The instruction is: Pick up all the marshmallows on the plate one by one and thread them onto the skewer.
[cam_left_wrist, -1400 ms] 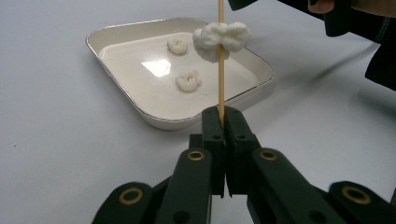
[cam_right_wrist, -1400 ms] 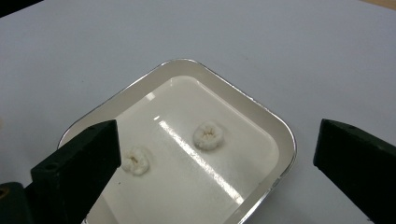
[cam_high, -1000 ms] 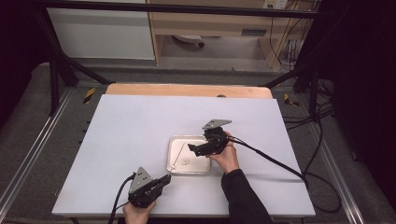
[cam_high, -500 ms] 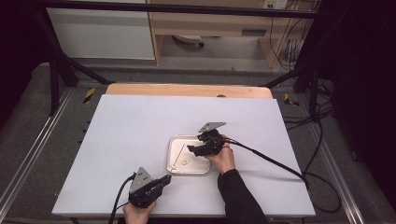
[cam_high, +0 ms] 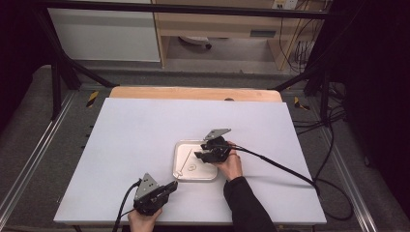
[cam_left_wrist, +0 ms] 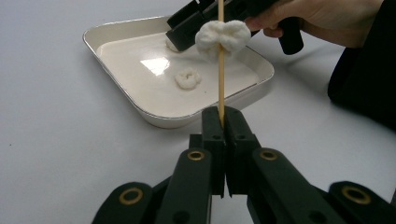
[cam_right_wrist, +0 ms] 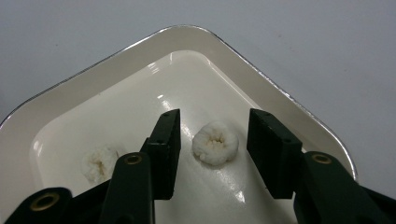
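1. Your white surface sits on a wooden top whose far edge shows as a tan strip; beyond it are a pale cabinet and an open shelf unit, and dark frame bars cross at either side.
2. A shallow cream tray with a silver rim lies right of the middle of the surface, and nothing else lies near it.
3. Your left claw rests at the near edge, just short of the tray's near-left corner. Its jaws are pressed together on the lower end of a thin wooden skewer.
4. The skewer reaches out over the tray, with one white dough ring threaded on it well above the jaws.
5. In the left gripper view that threaded ring and the stick stand in front of your right hand and its black claw, covering part of them.
6. Your right claw is lowered into the tray. Its jaws have just been closing and now stand half open, one on each side of a second white ring, with a gap on both sides and no pad touching it.
7. A third ring lies on the tray floor to the left of that claw's left jaw, apart from it.
8. The right claw's cable trails across the surface and off its right edge.
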`<state>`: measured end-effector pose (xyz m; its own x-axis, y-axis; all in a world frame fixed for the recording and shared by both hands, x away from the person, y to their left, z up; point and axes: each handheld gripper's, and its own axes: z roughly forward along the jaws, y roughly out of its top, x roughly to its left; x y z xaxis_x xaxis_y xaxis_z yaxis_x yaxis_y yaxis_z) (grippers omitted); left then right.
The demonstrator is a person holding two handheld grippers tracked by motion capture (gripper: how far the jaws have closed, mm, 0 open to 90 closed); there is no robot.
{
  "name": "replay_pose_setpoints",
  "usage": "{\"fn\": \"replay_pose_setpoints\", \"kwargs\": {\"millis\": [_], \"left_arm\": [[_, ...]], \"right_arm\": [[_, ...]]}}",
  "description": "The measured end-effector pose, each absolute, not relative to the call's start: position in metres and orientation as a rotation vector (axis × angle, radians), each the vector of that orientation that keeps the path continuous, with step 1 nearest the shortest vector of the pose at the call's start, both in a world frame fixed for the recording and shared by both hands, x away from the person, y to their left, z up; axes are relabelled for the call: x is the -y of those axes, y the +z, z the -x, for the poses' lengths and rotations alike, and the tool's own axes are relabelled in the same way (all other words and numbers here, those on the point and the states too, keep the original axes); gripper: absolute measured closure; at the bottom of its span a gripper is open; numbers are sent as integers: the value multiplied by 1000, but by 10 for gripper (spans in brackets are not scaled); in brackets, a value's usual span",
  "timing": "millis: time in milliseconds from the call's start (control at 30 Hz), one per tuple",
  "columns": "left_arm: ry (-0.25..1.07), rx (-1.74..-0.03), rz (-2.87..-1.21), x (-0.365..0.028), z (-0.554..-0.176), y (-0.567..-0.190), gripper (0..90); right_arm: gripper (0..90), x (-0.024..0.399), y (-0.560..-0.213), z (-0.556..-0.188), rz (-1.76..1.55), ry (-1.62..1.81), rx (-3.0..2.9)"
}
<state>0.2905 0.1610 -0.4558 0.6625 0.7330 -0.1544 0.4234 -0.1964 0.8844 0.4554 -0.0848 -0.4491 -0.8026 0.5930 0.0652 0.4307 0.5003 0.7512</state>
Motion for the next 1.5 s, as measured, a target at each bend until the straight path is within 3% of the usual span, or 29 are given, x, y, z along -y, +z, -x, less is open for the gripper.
{"fn": "replay_pose_setpoints", "kwargs": {"millis": [500,1500], "left_arm": [[366,-919,-1831,-160,-290,-456,880],[365,-911,-1834,-158,-290,-457,880]], "right_arm": [[687,84,-452,-454,-847,1168,-2545],[712,101,-409,-429,-930,1351,-2558]]}}
